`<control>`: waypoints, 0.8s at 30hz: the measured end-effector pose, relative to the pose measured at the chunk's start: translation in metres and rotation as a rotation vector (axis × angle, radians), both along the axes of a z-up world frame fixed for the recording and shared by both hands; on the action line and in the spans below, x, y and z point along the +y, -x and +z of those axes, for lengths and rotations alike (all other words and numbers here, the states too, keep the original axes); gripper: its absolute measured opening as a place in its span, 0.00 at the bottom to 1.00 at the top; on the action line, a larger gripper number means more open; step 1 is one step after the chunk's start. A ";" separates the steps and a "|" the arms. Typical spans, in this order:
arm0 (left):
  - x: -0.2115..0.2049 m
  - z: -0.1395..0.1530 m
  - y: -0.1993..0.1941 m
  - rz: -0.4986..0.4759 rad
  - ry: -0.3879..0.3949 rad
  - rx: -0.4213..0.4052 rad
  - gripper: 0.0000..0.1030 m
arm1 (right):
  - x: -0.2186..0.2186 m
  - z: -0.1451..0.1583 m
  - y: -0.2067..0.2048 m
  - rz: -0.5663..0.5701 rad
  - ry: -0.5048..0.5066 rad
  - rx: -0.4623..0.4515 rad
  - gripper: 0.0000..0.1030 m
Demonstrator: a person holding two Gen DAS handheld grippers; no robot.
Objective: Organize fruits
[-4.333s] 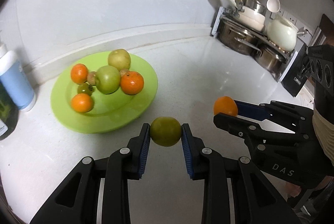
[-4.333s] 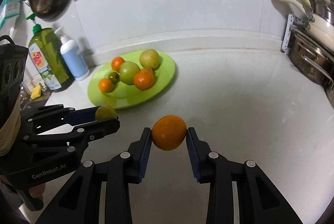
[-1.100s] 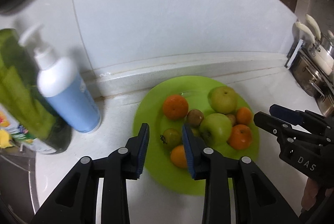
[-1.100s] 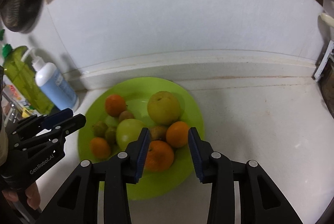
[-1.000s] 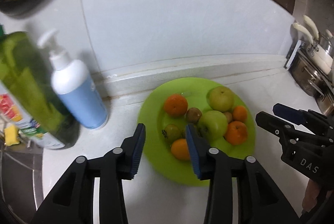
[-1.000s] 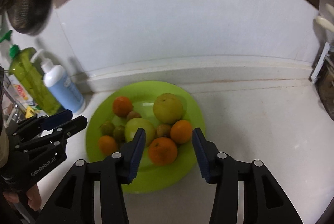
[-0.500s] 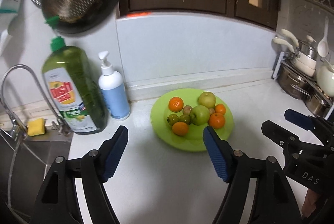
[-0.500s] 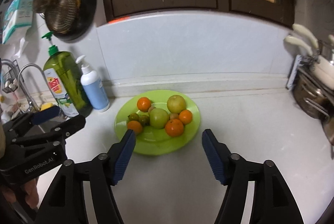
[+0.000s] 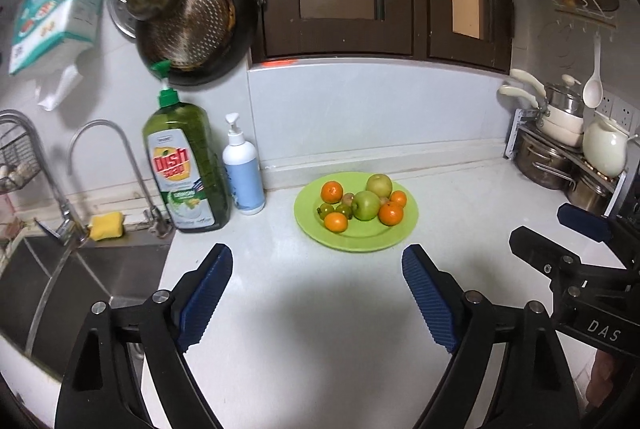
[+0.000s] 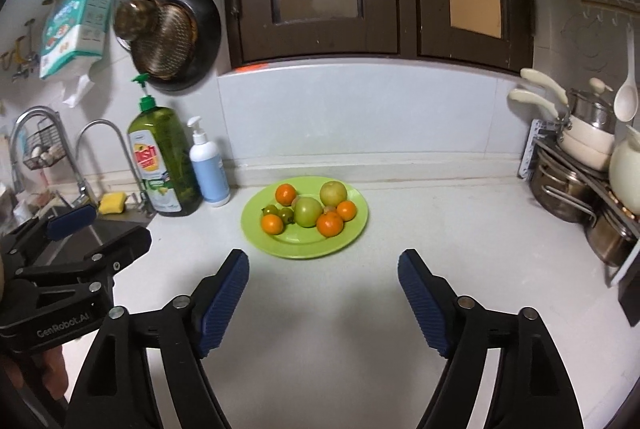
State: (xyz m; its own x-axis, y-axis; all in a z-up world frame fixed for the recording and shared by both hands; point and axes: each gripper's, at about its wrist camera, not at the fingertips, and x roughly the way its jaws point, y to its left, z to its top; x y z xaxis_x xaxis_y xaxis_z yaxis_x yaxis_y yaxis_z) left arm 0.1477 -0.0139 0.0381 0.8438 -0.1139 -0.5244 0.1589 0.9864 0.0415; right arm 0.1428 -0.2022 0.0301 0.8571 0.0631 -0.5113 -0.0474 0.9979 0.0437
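The left gripper (image 9: 316, 289) fills the bottom of the left wrist view, jaws spread wide with nothing between them, blue pads (image 9: 204, 295) facing each other over bare white counter (image 9: 320, 329). The right gripper (image 10: 322, 289) sits the same way at the bottom of its own view, wide and empty; it also shows at the right edge of the left view (image 9: 568, 241), and the left one at the lower left of the right view.

Beyond both, near frame centre, a green plate (image 9: 356, 243) rests on the counter close to the back wall. All the fruit lies on it: four oranges (image 9: 391, 213), a green apple (image 9: 366, 205), a yellowish apple (image 9: 379, 185) behind it, and a few small green and brown fruits (image 9: 326, 209) between them.

Left of the plate stand a blue pump bottle (image 9: 242, 177) and a green dish soap bottle (image 9: 186, 169), with a tap (image 9: 120, 165), yellow sponge (image 9: 106, 225) and sink (image 9: 60, 277) at far left. Pots (image 9: 560, 157) sit on a rack at the right edge.
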 end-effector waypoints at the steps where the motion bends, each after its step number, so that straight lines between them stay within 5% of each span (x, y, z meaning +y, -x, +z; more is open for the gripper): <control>1: -0.001 0.000 0.006 0.005 0.002 -0.003 0.85 | 0.000 0.000 0.006 0.001 0.006 -0.001 0.78; 24: 0.004 0.012 0.153 0.090 -0.016 -0.112 1.00 | -0.007 0.007 0.142 0.018 -0.008 -0.051 0.87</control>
State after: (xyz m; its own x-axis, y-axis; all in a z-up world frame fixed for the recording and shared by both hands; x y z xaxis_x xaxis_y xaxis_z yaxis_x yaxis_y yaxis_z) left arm -0.0057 -0.0095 0.0503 0.9037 -0.0271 -0.4273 0.0629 0.9956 0.0699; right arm 0.0004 -0.2089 0.0371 0.8809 0.0832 -0.4660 -0.0681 0.9965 0.0492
